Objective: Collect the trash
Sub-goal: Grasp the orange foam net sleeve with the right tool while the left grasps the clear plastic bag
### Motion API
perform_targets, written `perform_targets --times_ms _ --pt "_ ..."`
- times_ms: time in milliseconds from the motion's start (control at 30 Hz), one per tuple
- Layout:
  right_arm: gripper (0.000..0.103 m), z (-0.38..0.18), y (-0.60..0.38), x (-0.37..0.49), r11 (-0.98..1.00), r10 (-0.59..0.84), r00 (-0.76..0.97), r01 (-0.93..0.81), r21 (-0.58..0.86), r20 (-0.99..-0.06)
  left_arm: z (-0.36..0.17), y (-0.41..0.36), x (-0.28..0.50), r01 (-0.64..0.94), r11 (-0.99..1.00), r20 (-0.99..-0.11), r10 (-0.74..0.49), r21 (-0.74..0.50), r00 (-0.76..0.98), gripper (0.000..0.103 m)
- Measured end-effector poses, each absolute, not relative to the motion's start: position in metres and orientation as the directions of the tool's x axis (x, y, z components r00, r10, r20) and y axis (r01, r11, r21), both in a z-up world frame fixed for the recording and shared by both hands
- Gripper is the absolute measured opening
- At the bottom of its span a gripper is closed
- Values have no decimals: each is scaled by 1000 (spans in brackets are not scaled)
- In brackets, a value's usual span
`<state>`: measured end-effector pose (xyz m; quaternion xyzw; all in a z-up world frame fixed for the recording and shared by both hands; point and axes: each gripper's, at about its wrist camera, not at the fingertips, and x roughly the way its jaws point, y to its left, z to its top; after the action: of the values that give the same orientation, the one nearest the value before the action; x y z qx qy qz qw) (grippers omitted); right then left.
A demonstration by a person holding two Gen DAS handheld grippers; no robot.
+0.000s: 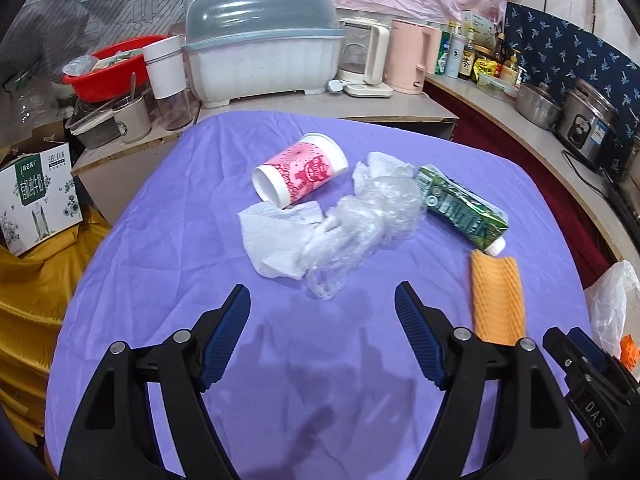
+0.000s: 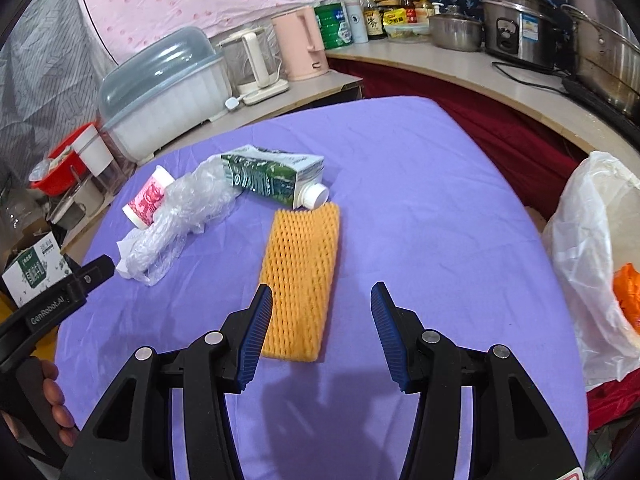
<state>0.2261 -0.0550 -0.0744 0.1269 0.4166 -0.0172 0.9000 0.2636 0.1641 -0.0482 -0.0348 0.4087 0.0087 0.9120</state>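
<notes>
Both claws hang low over the purple cloth (image 1: pixel 168 240) that covers the surface, and neither one has anything in it. On the left claw (image 1: pixel 322 300) the blue ribbed pads are spread wide, with only bare cloth and shadow between them. Released too is the right claw (image 2: pixel 322 300), its jaws parted and empty; the near end of the orange foam net sleeve (image 2: pixel 302 276) lies flat on the cloth just ahead of its left pad, not touched by it. A hand (image 2: pixel 54 400) grips the handle of the left tool at the lower left edge of the right wrist view. Just ahead of the left claw sits the crumpled clear plastic wrap (image 1: pixel 360 224), lying partly over a white paper napkin (image 1: pixel 272 240). Behind those, a pink and white paper cup (image 1: pixel 300 174) lies tipped on its side, its rim touching the napkin. To the right of the wrap rests the squashed green carton (image 1: pixel 464 208), its white cap almost against the far end of the foam sleeve. Off the right edge of the surface hangs a white plastic bag (image 2: pixel 592 248) with something orange in it. Further back stand a covered dish rack (image 1: pixel 260 52), a pink kettle (image 1: pixel 412 56) and a red basin (image 1: pixel 108 72).
</notes>
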Motion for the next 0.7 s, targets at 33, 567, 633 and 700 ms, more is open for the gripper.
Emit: perform_targets --times_ms 33,567,633,700 --pt "50 -78 -53 229 967 78 646 136 215 -759 -50 167 268 -48 997 -748 -8 -53 664 72" --pt "44 -120 -46 263 964 103 581 141 225 -807 -74 154 314 4 999 -743 -33 -40 668 82" --pt "44 -121 -45 265 964 105 587 137 226 -803 -76 151 321 8 999 -744 -41 -47 666 82" --pt "40 -121 -44 267 965 111 590 128 229 -800 -79 148 328 10 999 -744 -45 -51 666 81"
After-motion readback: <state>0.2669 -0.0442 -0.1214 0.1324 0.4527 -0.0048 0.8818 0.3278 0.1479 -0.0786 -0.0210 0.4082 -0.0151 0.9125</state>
